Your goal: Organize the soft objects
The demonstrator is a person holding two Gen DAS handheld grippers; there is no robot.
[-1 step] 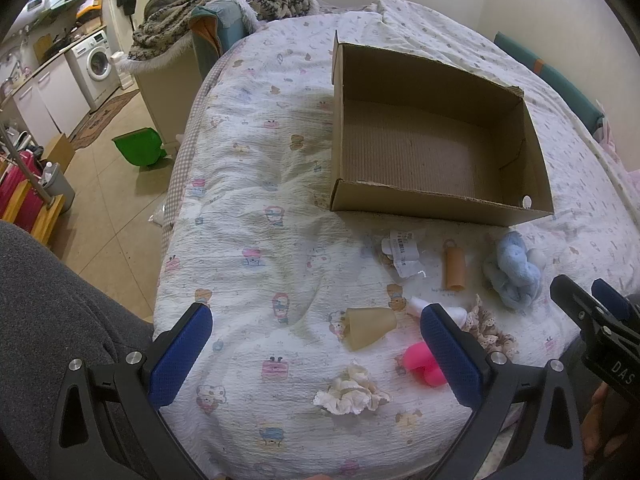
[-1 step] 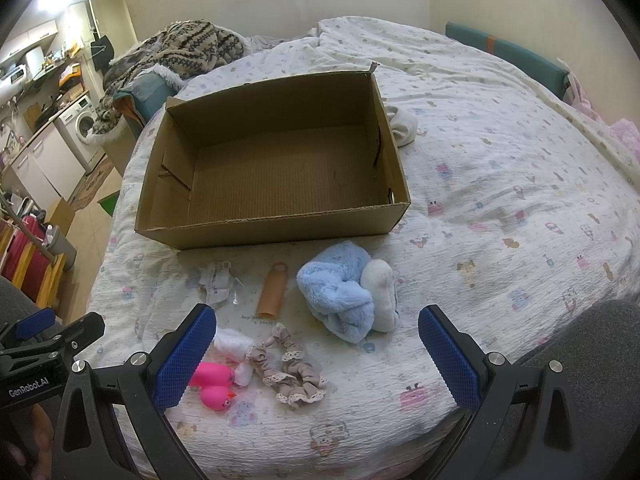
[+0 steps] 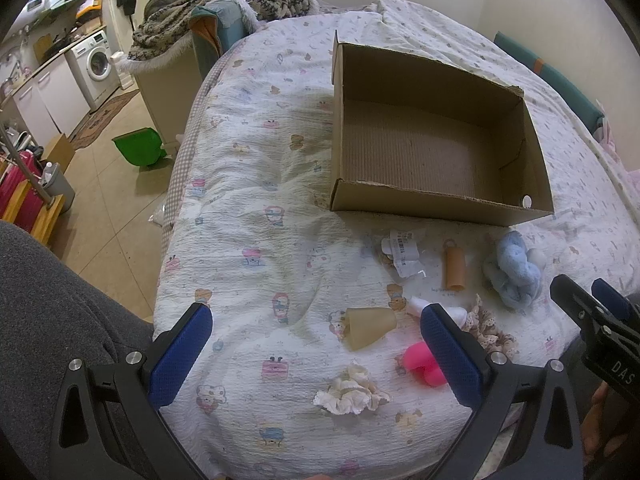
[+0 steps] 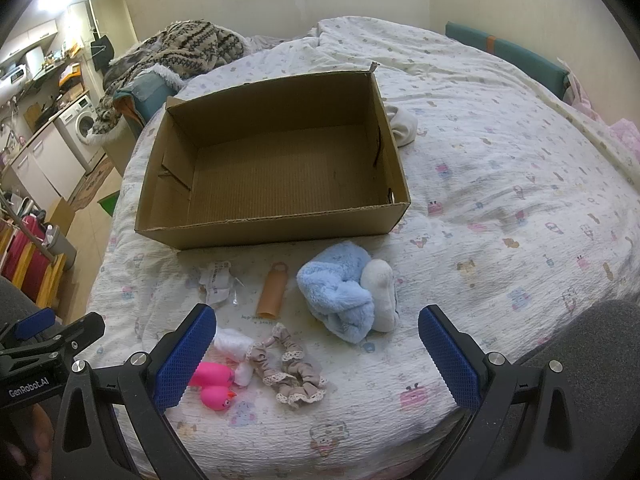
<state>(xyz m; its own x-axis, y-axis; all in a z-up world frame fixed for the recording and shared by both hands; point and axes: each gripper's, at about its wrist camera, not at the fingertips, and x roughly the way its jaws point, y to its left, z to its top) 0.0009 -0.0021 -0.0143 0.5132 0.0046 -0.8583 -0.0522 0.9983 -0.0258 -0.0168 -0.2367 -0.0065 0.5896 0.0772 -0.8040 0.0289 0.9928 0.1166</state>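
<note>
- Nothing has moved since the earlier frames, which come from this same instant; everything lies exactly as it did.
- Nearest us, our left gripper [image 3: 316,344] and right gripper [image 4: 318,344] both hover over the bed with jaws spread wide, pinching nothing.
- Just beyond lie a cream ruffled scrunchie [image 3: 352,394], two pink rubber ducks [image 4: 212,386] and a beige lace-trimmed scrunchie [image 4: 288,370].
- Further out sit a tan rubbery cone [image 3: 368,326], a tan cylindrical sleeve [image 4: 272,294] and a fluffy blue-and-white plush bundle [image 4: 348,290].
- Farthest, the open brown cardboard box [image 4: 256,232] holds nothing yet.
- We judge that the crowded ducks and scrunchie risk a double grab, and that the limp fabric could snag on the box wall.
</note>
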